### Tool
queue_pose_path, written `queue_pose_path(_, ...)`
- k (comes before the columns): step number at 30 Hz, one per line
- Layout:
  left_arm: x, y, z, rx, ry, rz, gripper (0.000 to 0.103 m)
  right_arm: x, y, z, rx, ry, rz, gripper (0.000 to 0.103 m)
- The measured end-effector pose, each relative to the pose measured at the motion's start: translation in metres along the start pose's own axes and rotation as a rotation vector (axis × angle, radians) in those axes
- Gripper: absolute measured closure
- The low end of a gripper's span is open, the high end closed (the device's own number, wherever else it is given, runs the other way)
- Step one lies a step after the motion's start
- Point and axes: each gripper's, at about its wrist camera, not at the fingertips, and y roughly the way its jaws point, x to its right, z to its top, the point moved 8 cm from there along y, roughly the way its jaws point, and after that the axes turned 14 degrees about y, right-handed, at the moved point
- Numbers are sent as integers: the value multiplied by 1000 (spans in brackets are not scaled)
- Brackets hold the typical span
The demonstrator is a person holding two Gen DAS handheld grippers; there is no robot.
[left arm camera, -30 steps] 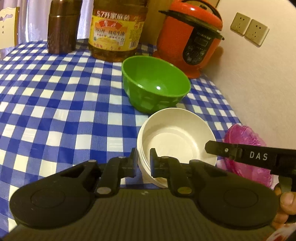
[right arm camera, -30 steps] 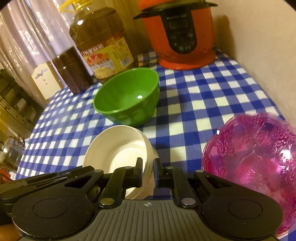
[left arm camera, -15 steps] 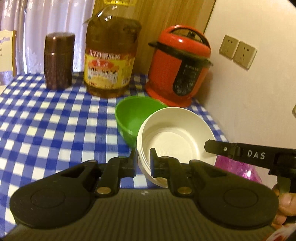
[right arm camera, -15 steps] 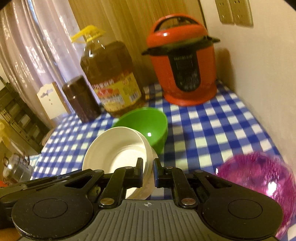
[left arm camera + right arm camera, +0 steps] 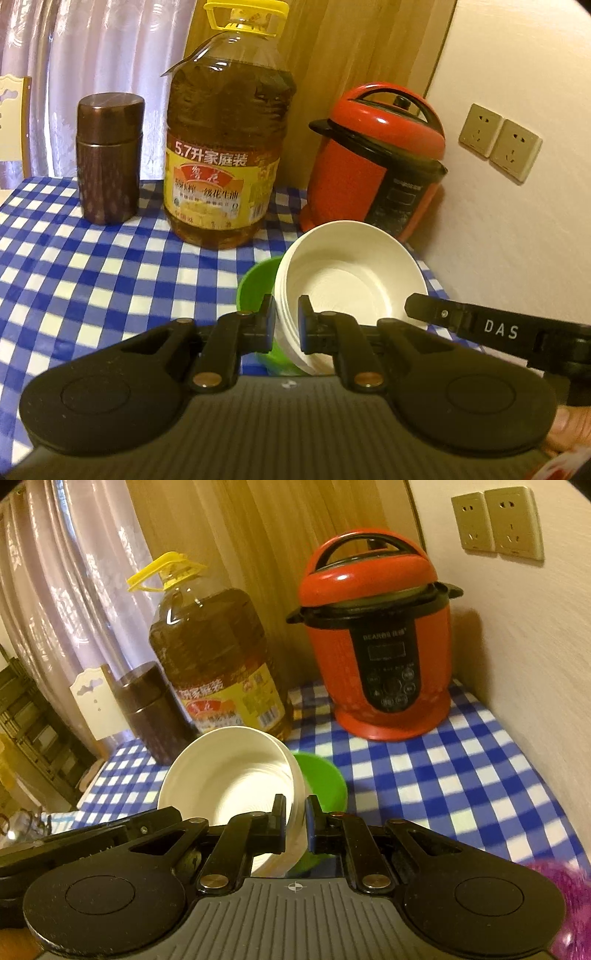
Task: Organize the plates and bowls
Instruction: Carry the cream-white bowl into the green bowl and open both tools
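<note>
White bowl (image 5: 347, 280), round, smooth and matte with a ridged outer wall, held clear of the checked tablecloth (image 5: 110, 266), directly above and nearer than the glossy green bowl (image 5: 325, 779). Pinched at opposite rims: left gripper (image 5: 287, 321) on the left edge, right gripper (image 5: 295, 818) on the right edge, both clamped tight. Judged mid-carry, nesting step; next move calls for centring and level lowering into the green bowl. Beyond: oil bottle (image 5: 225, 147), red cooker (image 5: 380, 638); pink dish (image 5: 565, 904) near right.

A blue-and-white checked tablecloth (image 5: 92, 266) covers the table; sheer curtains (image 5: 92, 55) hang at ten o'clock, wood panelling (image 5: 332, 55) at twelve, twin wall sockets (image 5: 500, 142) on the cream wall (image 5: 517, 240) at two
</note>
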Motion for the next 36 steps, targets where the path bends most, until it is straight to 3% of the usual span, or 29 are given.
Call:
queue_pose_path(7,-8,29,4,-7,-14,0,92,8,32,14,1,12,-9,93)
queue_pose_path(17,-12,62,-11,-72,21,23,92,23,69,3,-57,5,-43,93)
queue_pose_path(36,-9,75,-21,-107,94,54,92,27,81,-6,-81,-47,-74,93)
